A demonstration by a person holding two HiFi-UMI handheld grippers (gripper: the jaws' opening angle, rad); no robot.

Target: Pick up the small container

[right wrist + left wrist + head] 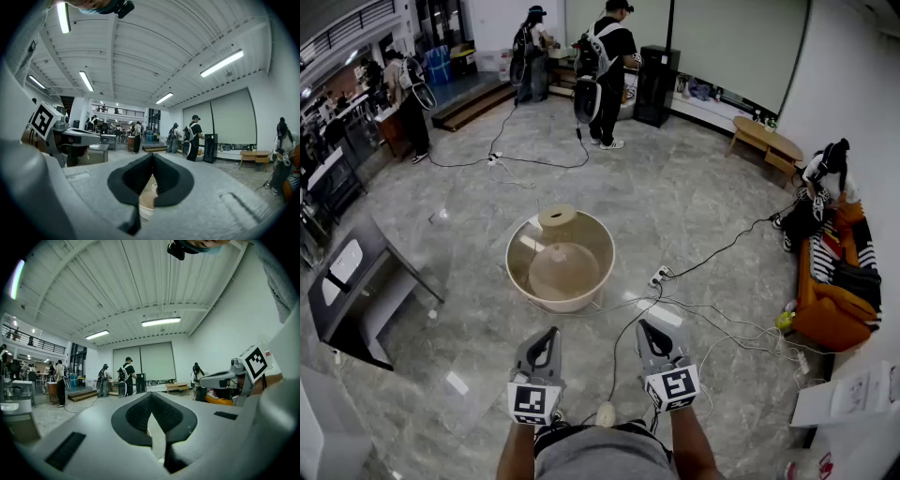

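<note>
Big round beige tub (pixel 581 302) is sitting on the floor, holding only the small container (pixel 556 223), a tan upright cylinder standing inside against the far wall and poking above the rim. Left gripper (pixel 551 331) and right gripper (pixel 645 324) are hovering well short of the tub, jaws pressed together, gripping nothing.

Right tool (pixel 152 157): jaws closed tip to tip, nothing between them. Beige tub (pixel 146 201) shows through the gap below the tips, standing on the floor (pixel 236 169). Left tool (pixel 96 137) sits at the left, level. People (pixel 194 136) stand by the far wall.
</note>
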